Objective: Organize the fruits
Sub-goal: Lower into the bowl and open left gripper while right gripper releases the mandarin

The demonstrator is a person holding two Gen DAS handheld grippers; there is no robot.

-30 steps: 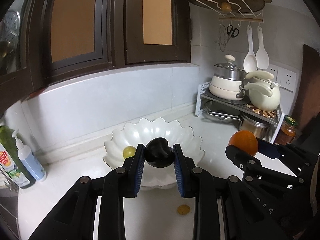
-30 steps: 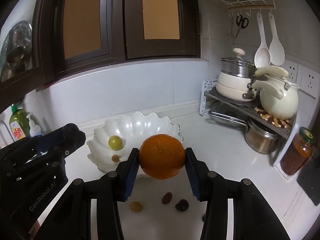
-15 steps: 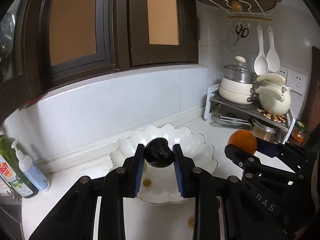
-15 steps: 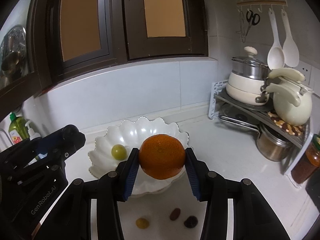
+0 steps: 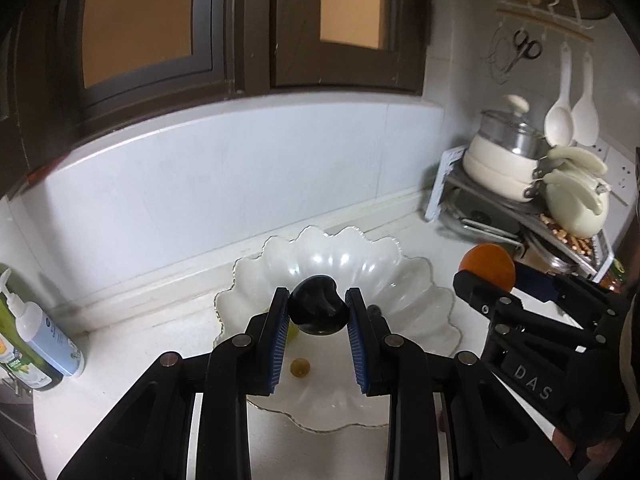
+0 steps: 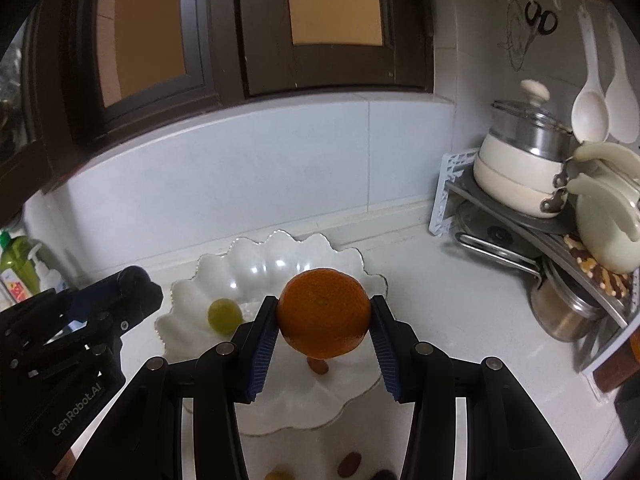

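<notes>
Fruit count, two wrist views, both grippers loaded over the bowl.

Left wrist view: one scalloped white bowl (image 5: 408, 276) on the counter (image 5: 132, 344); one dark fruit (image 5: 318, 311) clamped between the narrowly set pads of the left gripper (image 5: 318, 322), above the bowl; one small yellowish fruit (image 5: 299, 367) in the bowl; one orange (image 5: 487, 266) in the right gripper (image 5: 490, 280), at the bowl's right rim; two bottles (image 5: 40, 340) at left. Gripper pitched downward.
Right wrist view: one orange (image 6: 323, 314) pinched between the moderately spread pads of the right gripper (image 6: 323, 328), over the bowl (image 6: 280, 256); one green grape (image 6: 225, 316) and one brown piece (image 6: 318, 366) inside; three small fruits (image 6: 349, 464) on the counter near the lower edge. Left gripper (image 6: 132, 300) at the bowl's left rim; its load was hidden.
</notes>
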